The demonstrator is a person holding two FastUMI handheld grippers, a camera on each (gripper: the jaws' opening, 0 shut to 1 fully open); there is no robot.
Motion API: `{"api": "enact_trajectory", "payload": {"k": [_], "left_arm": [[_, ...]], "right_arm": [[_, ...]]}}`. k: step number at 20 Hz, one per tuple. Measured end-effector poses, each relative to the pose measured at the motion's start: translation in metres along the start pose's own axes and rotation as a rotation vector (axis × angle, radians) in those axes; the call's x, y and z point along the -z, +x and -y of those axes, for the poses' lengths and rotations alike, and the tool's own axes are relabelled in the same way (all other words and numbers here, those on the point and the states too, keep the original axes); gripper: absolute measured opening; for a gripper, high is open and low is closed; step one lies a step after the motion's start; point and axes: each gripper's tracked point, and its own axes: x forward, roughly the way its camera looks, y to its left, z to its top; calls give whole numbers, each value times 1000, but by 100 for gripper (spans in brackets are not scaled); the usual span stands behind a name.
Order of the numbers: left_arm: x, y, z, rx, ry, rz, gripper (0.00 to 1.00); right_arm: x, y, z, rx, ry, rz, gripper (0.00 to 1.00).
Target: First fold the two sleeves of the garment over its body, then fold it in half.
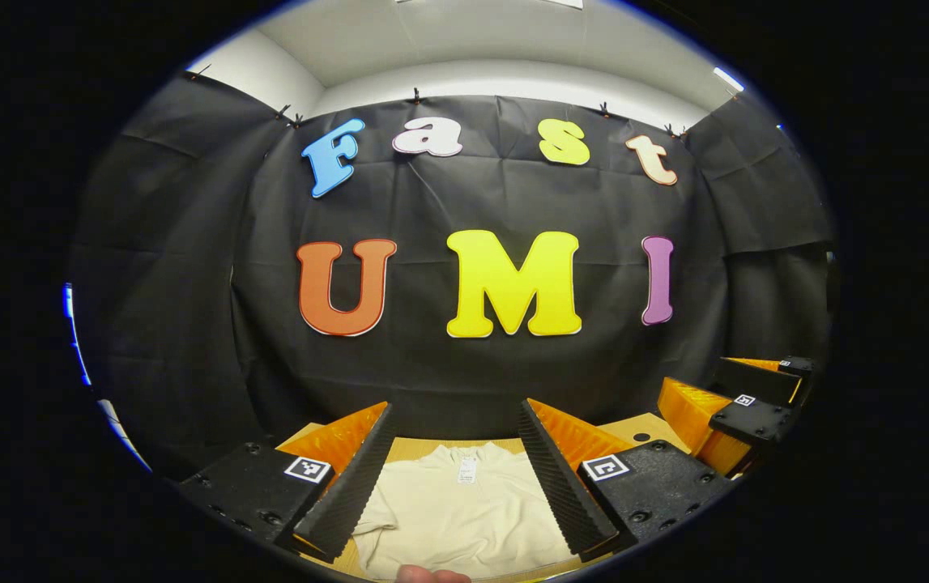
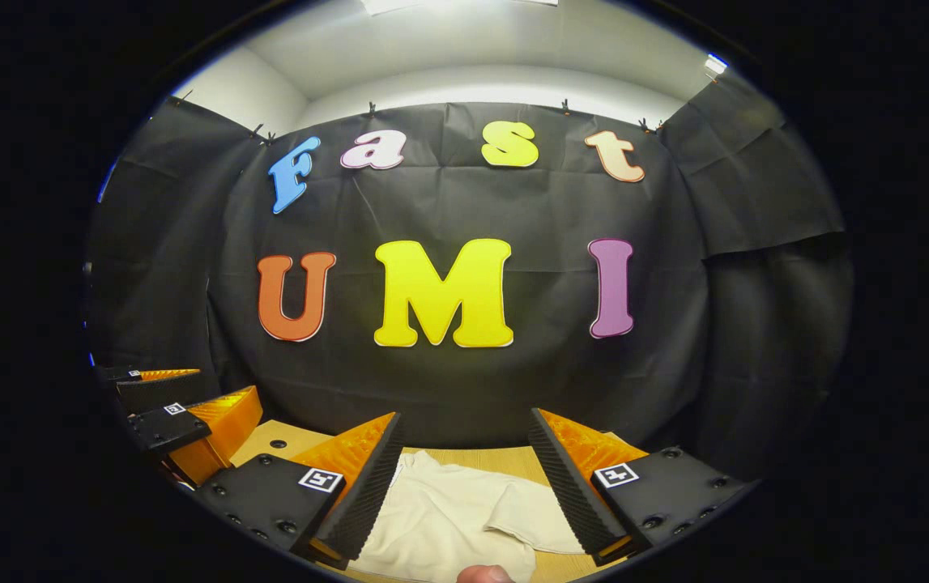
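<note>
From my left gripper (image 1: 456, 478) view the fingers are spread wide with nothing between them, hovering above the cream shirt (image 1: 464, 510) lying flat on the wooden table (image 1: 642, 429), collar end facing the black wall. Right gripper (image 2: 464, 486) is gaping too, above a sleeve (image 2: 529, 514) lying out to the side.

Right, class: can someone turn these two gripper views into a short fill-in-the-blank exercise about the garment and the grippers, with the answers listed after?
1. The cream garment lies on a ____ table.
2. The left gripper hangs above the garment with its jaws ____.
3. The jaws of the right gripper are ____ too, holding nothing.
4. In the left gripper view, a small white ____ sits inside the garment's neckline.

Missing words: wooden; open; open; label
</note>
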Motion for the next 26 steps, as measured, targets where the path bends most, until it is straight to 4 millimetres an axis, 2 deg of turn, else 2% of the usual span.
{"api": "enact_trajectory", "payload": {"k": [2,7,9,10,11,13,15,16,18,22,26], "left_arm": [[-1,-1,2,6,-5,-5,96],[2,0,5,4,-7,-11,96],[5,1,9,14,-2,-15,96],[6,1,12,23,5,-21,96],[8,1,14,31,11,-26,96],[12,0,19,49,18,-32,96],[18,-1,27,75,16,-48,96],[21,-1,32,86,12,-57,96],[26,-1,42,107,5,-75,96],[41,-1,70,160,21,-115,96],[49,2,92,202,22,-145,96]], "right_arm": [[2,0,1,0,-5,-7,92],[5,1,7,4,-3,-12,92],[9,0,14,6,4,-22,96],[11,0,20,13,1,-30,92],[15,0,26,16,-2,-38,96],[21,0,40,27,6,-51,96],[30,-2,59,39,10,-75,92],[35,-3,71,46,2,-89,96],[50,-7,101,67,0,-124,96],[91,-24,194,188,-15,-226,96],[133,-40,268,278,-22,-332,96]]}}
